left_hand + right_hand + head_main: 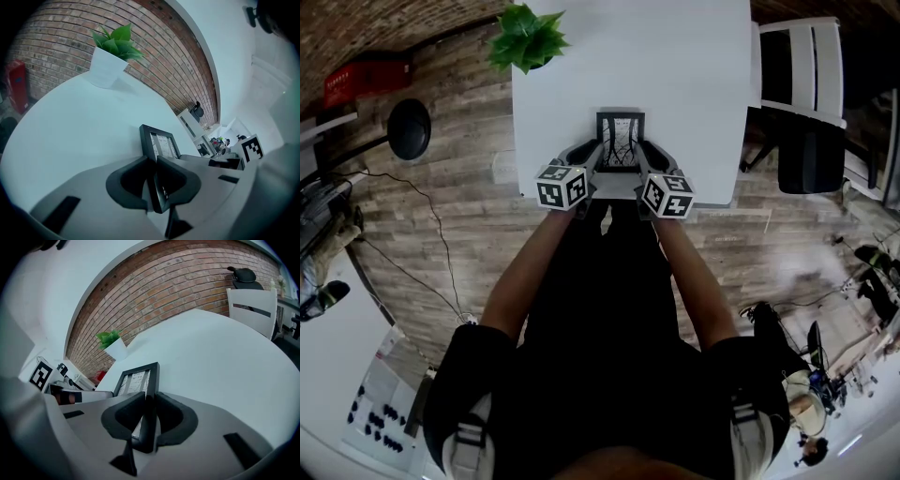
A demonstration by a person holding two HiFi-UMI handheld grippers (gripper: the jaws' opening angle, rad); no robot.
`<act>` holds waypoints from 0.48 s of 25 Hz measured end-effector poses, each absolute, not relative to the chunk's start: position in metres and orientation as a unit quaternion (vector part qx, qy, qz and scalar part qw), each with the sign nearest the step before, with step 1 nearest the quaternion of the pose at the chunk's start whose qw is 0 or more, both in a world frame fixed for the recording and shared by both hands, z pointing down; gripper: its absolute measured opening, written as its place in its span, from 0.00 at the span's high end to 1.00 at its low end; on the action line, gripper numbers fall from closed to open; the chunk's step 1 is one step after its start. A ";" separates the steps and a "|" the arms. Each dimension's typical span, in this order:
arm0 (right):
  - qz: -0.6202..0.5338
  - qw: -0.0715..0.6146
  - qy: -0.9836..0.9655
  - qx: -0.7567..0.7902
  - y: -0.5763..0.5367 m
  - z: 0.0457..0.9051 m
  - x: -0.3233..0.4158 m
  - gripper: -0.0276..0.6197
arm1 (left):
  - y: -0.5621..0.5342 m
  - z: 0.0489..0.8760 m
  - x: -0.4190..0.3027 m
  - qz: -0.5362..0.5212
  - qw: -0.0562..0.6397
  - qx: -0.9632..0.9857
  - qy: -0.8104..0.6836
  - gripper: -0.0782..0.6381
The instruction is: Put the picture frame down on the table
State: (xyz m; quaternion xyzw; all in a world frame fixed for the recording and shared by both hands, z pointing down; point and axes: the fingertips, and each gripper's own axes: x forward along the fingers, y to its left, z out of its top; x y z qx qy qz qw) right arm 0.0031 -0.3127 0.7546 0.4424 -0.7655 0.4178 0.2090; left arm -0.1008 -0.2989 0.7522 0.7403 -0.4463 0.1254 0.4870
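A small black picture frame [620, 141] with a pale printed picture is held over the near edge of the white table [675, 66]. My left gripper [589, 156] is shut on the frame's left side bar [149, 154], and my right gripper [649, 156] is shut on its right side bar [153, 380]. The frame stands roughly upright between them, its picture [163, 144] facing me. Whether its lower edge touches the table is hidden by the grippers.
A potted green plant [525, 37] in a white pot [106, 69] stands at the table's far left corner. A white chair [802, 66] stands to the right of the table. A brick wall [187, 282] runs behind. Cables and gear lie on the wood floor.
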 end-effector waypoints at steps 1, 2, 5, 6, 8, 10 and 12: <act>0.418 0.209 -0.765 0.443 -0.313 0.755 0.003 0.85 | -0.299 0.752 -0.100 0.126 0.487 0.740 -0.446 0.78; 0.417 0.209 -0.765 0.443 -0.313 0.754 0.004 0.85 | -0.299 0.752 -0.100 0.126 0.487 0.740 -0.446 0.78; 0.417 0.209 -0.765 0.444 -0.314 0.754 0.004 0.85 | -0.300 0.752 -0.100 0.127 0.485 0.740 -0.448 0.78; 0.418 0.209 -0.765 0.443 -0.314 0.755 0.003 0.85 | -0.301 0.752 -0.100 0.129 0.485 0.740 -0.448 0.78; 0.421 0.212 -0.763 0.442 -0.314 0.756 0.003 0.85 | -0.301 0.754 -0.100 0.138 0.486 0.737 -0.449 0.78; 0.424 0.212 -0.761 0.443 -0.314 0.757 0.004 0.85 | -0.301 0.756 -0.099 0.145 0.487 0.734 -0.451 0.78; 0.428 0.211 -0.759 0.443 -0.314 0.757 0.006 0.85 | -0.301 0.757 -0.098 0.145 0.491 0.732 -0.449 0.78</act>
